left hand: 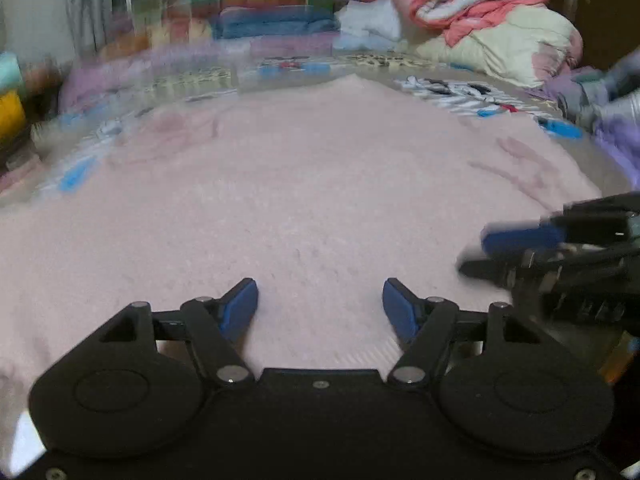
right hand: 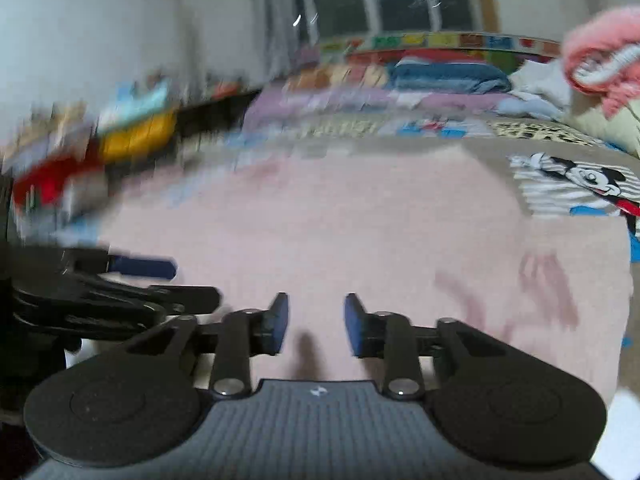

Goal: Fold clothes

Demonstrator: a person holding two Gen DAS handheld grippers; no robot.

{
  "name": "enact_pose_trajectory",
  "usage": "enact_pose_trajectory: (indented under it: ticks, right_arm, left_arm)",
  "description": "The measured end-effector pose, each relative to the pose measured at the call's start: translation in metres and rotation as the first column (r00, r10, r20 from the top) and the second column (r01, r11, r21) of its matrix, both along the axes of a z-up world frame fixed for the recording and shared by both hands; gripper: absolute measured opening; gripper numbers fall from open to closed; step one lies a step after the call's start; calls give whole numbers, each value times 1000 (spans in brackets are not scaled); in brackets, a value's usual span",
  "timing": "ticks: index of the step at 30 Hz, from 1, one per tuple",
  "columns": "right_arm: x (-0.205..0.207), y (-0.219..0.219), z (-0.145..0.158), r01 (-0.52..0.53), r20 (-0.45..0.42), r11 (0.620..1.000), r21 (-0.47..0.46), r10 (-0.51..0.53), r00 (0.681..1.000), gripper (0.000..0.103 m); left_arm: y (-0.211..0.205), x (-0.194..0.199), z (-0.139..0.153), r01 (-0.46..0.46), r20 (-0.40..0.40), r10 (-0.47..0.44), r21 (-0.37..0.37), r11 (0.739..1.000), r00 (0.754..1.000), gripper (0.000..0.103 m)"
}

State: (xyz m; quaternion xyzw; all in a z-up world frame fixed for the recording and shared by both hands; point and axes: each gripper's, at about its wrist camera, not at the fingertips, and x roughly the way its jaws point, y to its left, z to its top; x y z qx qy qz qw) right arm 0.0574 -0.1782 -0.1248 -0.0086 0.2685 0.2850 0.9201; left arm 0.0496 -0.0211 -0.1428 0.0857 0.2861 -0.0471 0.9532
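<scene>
The pink garment point(left hand: 312, 184) is judged soft, light and limp; a hem or corner edge is the advised hold. It is spread on the bed directly ahead of and beneath the left claw point(left hand: 320, 308), which stands wide and empty. The right claw point(right hand: 316, 324) is partly parted, empty, above the same cloth.

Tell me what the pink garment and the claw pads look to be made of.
Pink garment: soft, matte, fuzzy fabric, likely fleece or brushed knit; fine nap, no sheen. Left claw pads: smooth blue, probably rubber or soft plastic, on matte black arms that look like moulded plastic. Motion blur leaves both uncertain.
</scene>
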Motion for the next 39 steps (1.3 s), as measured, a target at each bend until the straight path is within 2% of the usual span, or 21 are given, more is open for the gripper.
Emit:
enact_pose_trajectory:
  ticks: [1,2,6,10,13,14,16,18,21,22,24,27,30,33,36,39]
  right_arm:
    - [-9,2,-8,-8,-3,999,-43,8,1000,33]
    - [-18,3,-14,-13,-8,997,-78,13,1000,33]
    - [-29,-7,-2,15,-53,997,-70,-19,998,33]
    - [-42,-25,3,36,-94,999,-2,-36,995,33]
    - [-52,-53,6,119,-109,985,123,-106,988,33]
    - [-53,-65,6,164,-120,971,174,-145,982,33]
    - [-49,-94,0,288,-184,915,285,-242,953,33]
    - [-43,-124,-11,405,-275,831,382,-316,908,36]
    - [-33,-159,-39,536,-420,696,479,-354,835,35]
    - [-30,-166,-45,556,-449,651,517,-347,824,35]
    - [-24,-177,-54,580,-477,585,567,-340,810,36]
    - [-13,-179,-60,582,-481,548,601,-332,811,36]
    - [-3,-176,-64,570,-461,552,609,-339,820,35]
    - [3,-177,-68,563,-455,526,637,-334,826,35]
    - [9,-185,-69,549,-453,512,661,-312,835,35]
    - [18,-198,-69,541,-456,497,678,-292,841,35]
  left_arm:
    - [-6,-7,-1,11,9,-12,38,999,1000,68]
    - [-6,-9,-1,16,5,-16,43,999,1000,68]
    - [0,-10,0,20,-17,-20,16,1000,1000,68]
    - [2,-17,5,29,-44,-30,-8,1000,999,69]
    - [5,-25,15,49,-53,-52,-62,997,997,69]
    - [4,-29,18,54,-46,-57,-75,996,997,69]
    - [0,-29,24,68,-25,-71,-82,994,997,69]
    - [-5,-29,29,87,-3,-88,-78,993,996,69]
    - [-14,-27,34,108,19,-107,-78,991,994,69]
    - [-16,-26,35,112,25,-110,-78,991,994,69]
    - [-22,-24,38,120,37,-118,-76,990,992,69]
    - [-25,-17,40,120,35,-117,-98,988,993,69]
    - [-33,-10,43,136,26,-134,-102,985,991,69]
    - [-52,-4,48,198,26,-196,-77,977,980,69]
    - [-88,-4,44,294,30,-296,36,955,955,69]
    - [-128,-4,33,383,20,-392,172,907,920,69]
